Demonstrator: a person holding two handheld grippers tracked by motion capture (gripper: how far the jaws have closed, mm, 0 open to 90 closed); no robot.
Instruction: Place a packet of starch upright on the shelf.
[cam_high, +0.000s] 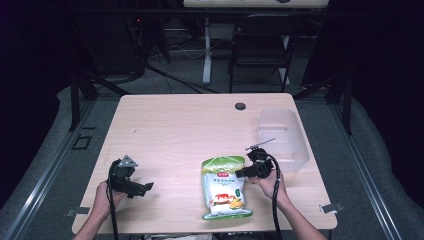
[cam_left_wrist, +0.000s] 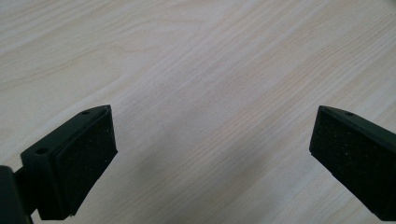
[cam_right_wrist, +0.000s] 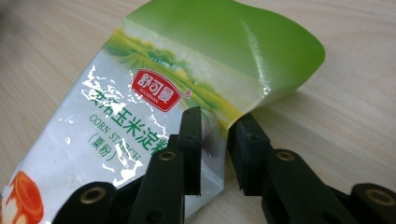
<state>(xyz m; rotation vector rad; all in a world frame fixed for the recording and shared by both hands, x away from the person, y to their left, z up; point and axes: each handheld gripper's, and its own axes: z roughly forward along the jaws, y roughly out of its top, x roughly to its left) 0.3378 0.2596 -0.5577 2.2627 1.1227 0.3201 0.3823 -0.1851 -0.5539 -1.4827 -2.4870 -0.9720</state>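
Straddling the starch bag's (cam_right_wrist: 116, 135) edge unclamped, right tongs (cam_right_wrist: 215, 154) near a clear bin (cam_high: 292, 135); left tongs (cam_left_wrist: 210, 154) wide, empty.

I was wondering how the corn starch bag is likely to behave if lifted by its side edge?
The corn starch bag would probably sag, since its green top already curls up off the table. Its glossy film shows bright glare, so it may slip between the right gripper pads. The bulging body suggests loose powder that could shift its weight.
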